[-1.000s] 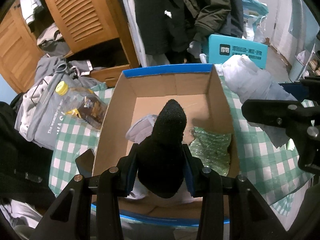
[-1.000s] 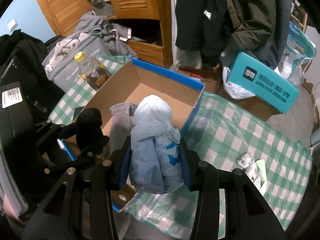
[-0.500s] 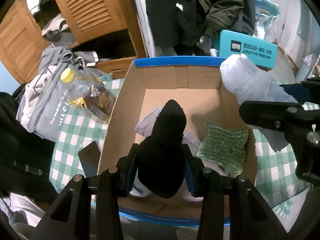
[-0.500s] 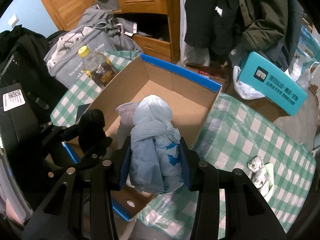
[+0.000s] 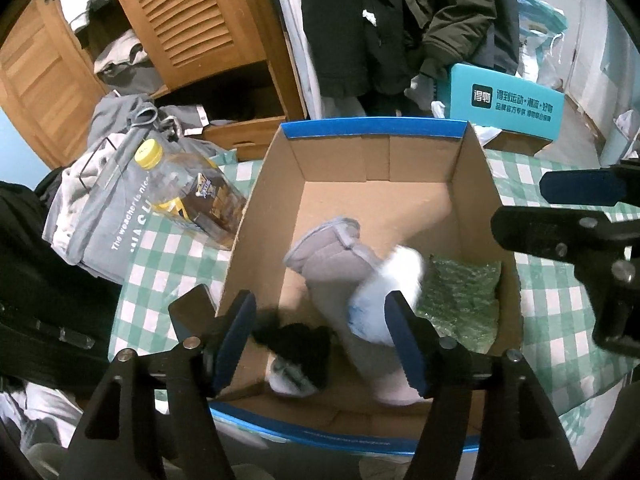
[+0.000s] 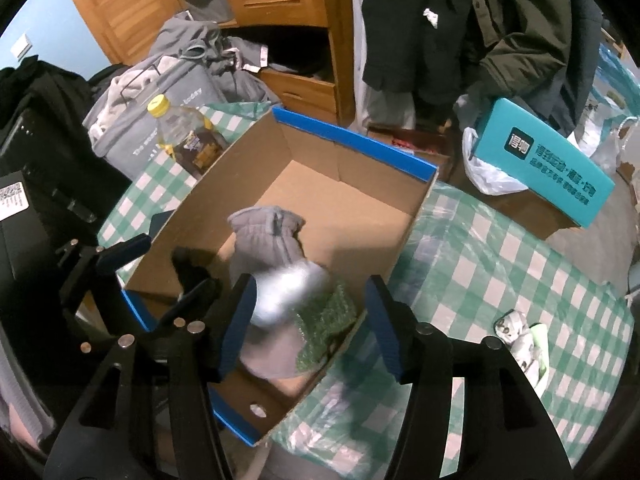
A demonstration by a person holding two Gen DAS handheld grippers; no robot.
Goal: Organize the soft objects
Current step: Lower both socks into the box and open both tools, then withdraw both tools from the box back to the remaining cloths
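Observation:
A cardboard box (image 5: pixel 376 160) with a blue rim (image 6: pixel 352 140) sits on the green checked tablecloth. Both grippers hang over its near end with jaws opening. Below my left gripper (image 5: pixel 320 320) a black sock (image 5: pixel 298 340) lies loose on the box floor, free of the pads. Under my right gripper (image 6: pixel 308 320) a pale blue bundle (image 6: pixel 284 292), blurred in motion, drops onto a grey garment (image 6: pixel 268 236); the same bundle (image 5: pixel 386 292) shows in the left wrist view. A green bubble-wrap piece (image 5: pixel 460 292) lies at the box's right side.
A yellow-capped bottle (image 5: pixel 188 196) lies left of the box beside a grey bag (image 5: pixel 104 216). A teal carton (image 5: pixel 504 100) stands behind. Small soft items (image 6: pixel 520 336) rest on the cloth to the right. A wooden wardrobe (image 5: pixel 180 20) and hanging coats (image 5: pixel 400 20) fill the background.
Both grippers went from shut to open. The black sock dropped from the left one and the pale blue bundle fell from the right one into the box.

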